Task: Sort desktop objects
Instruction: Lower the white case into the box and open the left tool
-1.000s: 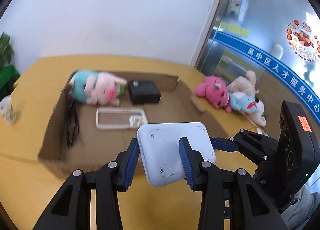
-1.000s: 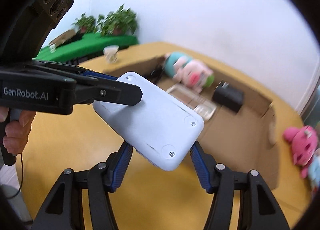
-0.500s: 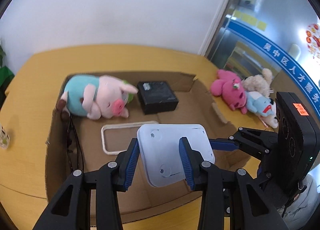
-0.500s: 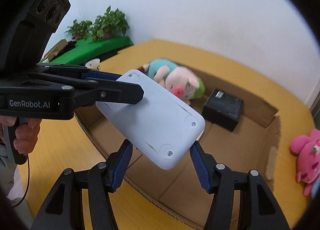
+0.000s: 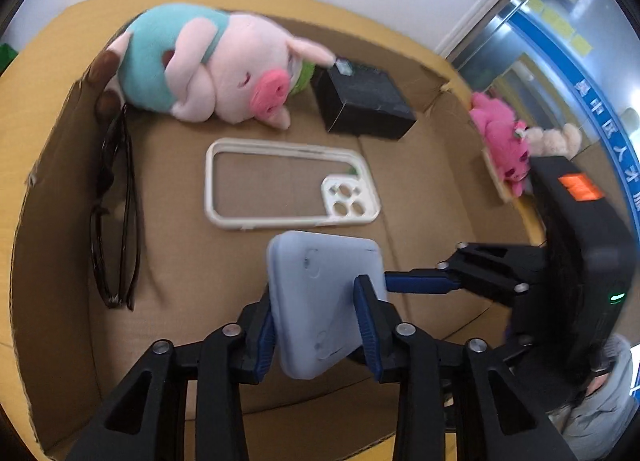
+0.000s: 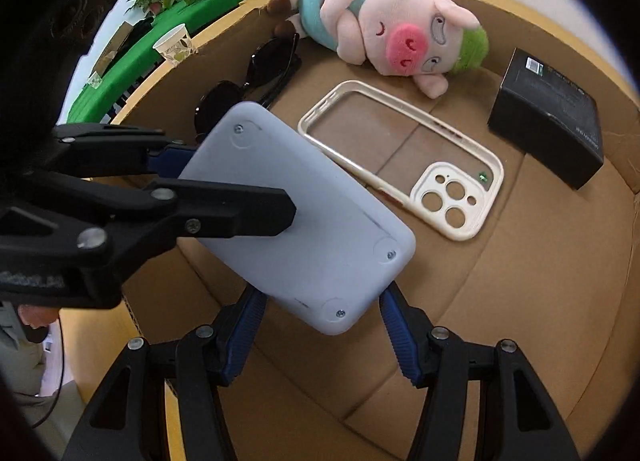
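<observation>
A yellow desk is carrying an open cardboard box beneath a white wall. Both the left gripper, just closing, and right gripper are clamping the pale device above the box floor, a phone case lying at two o'clock.

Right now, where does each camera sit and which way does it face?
Left wrist: on the left gripper, looking down into the brown cardboard box; its jaws clamp the pale grey rounded flat device, right gripper alongside.
Right wrist: on the right gripper, also angled down into the box, gripping the device; a hand shows at left.
Shared: device, plush pig, cream phone case, black box, sunglasses.
</observation>
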`<state>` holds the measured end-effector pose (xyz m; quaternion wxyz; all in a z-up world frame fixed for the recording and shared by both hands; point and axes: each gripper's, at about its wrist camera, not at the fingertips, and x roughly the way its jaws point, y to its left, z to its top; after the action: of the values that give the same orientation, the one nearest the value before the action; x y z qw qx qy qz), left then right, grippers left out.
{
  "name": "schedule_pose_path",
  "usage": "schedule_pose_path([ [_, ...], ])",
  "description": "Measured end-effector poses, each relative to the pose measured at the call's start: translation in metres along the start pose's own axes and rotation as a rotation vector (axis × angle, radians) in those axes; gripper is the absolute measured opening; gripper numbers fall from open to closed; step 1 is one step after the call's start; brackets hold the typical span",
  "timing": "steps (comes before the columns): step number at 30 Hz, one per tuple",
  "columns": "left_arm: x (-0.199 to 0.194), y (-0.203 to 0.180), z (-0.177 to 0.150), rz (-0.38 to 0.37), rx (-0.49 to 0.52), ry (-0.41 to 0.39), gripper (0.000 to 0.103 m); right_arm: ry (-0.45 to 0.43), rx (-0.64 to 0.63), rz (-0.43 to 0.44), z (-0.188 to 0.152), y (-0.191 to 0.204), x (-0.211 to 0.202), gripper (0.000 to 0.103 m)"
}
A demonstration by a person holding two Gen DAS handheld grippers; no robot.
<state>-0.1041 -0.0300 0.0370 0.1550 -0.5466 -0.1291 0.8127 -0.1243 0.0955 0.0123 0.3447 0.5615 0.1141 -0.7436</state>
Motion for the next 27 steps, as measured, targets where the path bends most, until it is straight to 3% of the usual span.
schedule_pose_path([
  [1, 0.0, 0.002, -0.002, 0.001, -0.008, -0.001, 0.032, -0.001, 0.002, 0.014, -0.001, 0.003, -0.004, 0.053],
  [4, 0.0, 0.008, -0.002, -0.007, -0.03, 0.009, 0.033, -0.004, 0.001, 0.013, 0.003, 0.007, -0.01, 0.052],
  [9, 0.004, 0.017, -0.003, 0.083, -0.049, 0.047, 0.045, 0.032, 0.032, 0.011, -0.003, -0.001, -0.001, 0.052],
  [13, 0.005, 0.026, -0.005, 0.129, -0.061, 0.067, 0.046, 0.016, 0.083, 0.034, -0.011, -0.012, -0.006, 0.053],
  [18, -0.016, 0.018, -0.003, 0.183, -0.004, 0.004, 0.059, -0.064, 0.102, 0.014, -0.018, -0.013, -0.032, 0.063],
  [20, -0.032, 0.014, -0.004, 0.232, 0.016, -0.057, 0.059, -0.131, 0.107, -0.01, -0.027, -0.014, -0.051, 0.071],
  [22, -0.06, 0.001, -0.013, 0.277, 0.059, -0.192, 0.06, -0.224, 0.127, -0.051, -0.039, -0.011, -0.071, 0.08],
  [25, -0.094, -0.02, -0.044, 0.353, 0.142, -0.422, 0.081, -0.365, 0.172, -0.182, -0.067, -0.006, -0.09, 0.083],
  [27, -0.106, -0.033, -0.072, 0.416, 0.176, -0.575, 0.102, -0.441, 0.234, -0.252, -0.09, -0.01, -0.092, 0.083],
])
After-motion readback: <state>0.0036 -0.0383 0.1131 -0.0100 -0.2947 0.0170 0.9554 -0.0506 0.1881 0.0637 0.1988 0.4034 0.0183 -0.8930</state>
